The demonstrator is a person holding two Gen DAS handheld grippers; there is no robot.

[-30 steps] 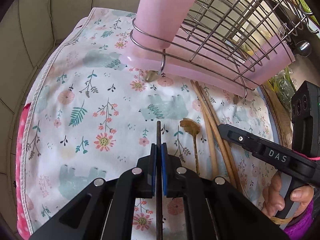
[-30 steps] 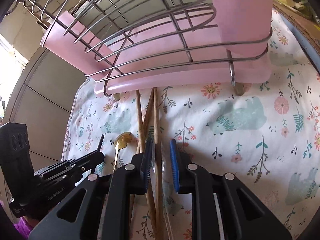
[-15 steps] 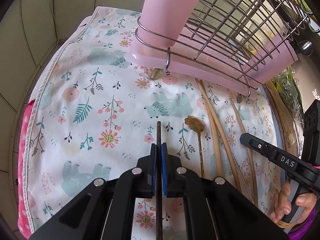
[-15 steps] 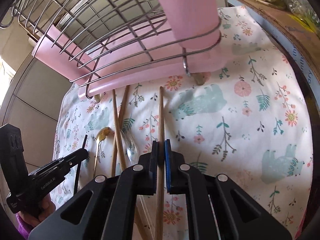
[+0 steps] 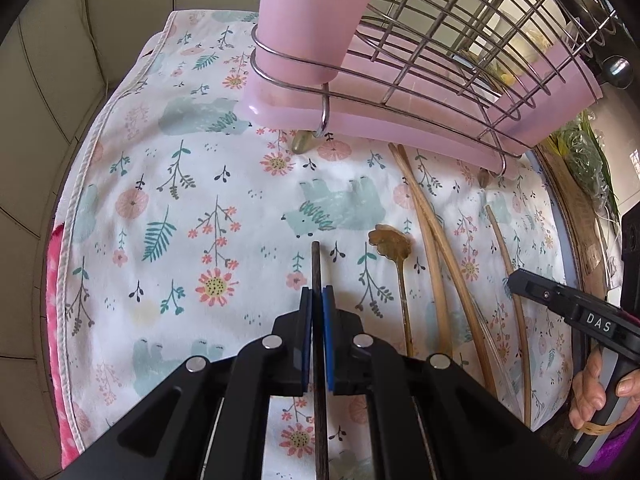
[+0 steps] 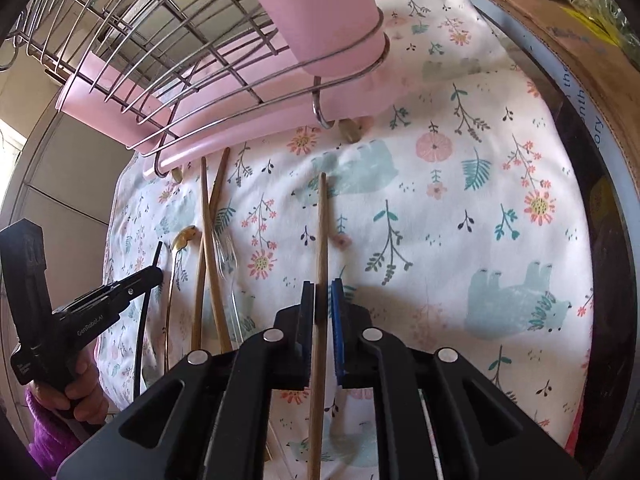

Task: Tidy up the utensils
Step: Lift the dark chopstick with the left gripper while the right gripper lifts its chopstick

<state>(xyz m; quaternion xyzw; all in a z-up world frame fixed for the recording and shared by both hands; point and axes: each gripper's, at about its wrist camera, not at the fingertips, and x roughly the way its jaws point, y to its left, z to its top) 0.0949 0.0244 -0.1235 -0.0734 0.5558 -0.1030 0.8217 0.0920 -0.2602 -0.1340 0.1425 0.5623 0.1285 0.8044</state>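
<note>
Nothing yet sits in the pink plastic holder (image 5: 312,20): left tool (image 5: 317,300) clenches a dark chopstick (image 5: 316,264), right tool (image 6: 322,292), jaws opening, straddles a wooden chopstick (image 6: 322,224), while two bamboo chopsticks (image 5: 432,232) and a gold flower-shaped spoon (image 5: 390,240) lie on the floral-clothed counter (image 5: 180,208).

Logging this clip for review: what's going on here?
A person holds a gripper in each hand over a floral cloth. The left gripper is shut on a dark chopstick. The right gripper has a wooden chopstick between its opening jaws. A gold spoon and two more chopsticks lie before the pink rack.
</note>
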